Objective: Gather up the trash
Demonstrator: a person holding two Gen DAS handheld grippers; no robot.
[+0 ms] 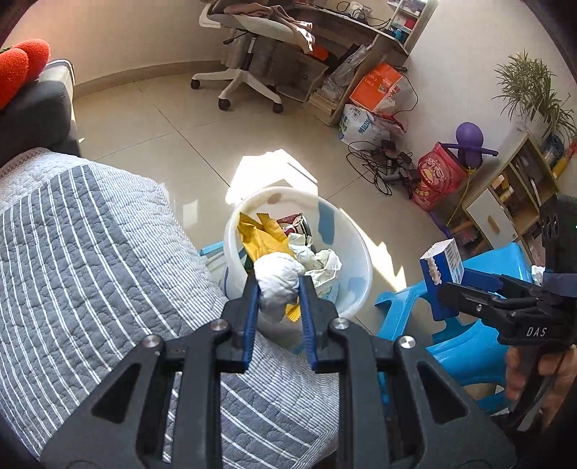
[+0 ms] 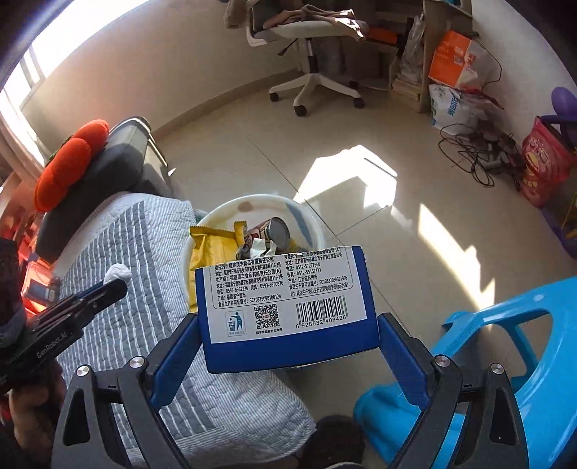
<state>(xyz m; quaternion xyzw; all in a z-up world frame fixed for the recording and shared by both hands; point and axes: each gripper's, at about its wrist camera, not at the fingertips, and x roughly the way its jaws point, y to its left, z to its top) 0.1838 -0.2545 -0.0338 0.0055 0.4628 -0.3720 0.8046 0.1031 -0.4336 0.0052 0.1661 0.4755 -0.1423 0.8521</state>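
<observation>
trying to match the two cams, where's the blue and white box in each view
Left wrist: blue and white box far right, mid-height, in the right gripper.
Right wrist: box centre, low, between the fingers.
Shared landmark: white bin.

floor: pale glossy tiles, bright sun patches | walls: cream, brown skirting | window: upper left, glaring | furniture: white office chair draped in clothes, cluttered desk, low shelf unit with potted plant, blue plastic stool, quilt-covered sofa
</observation>
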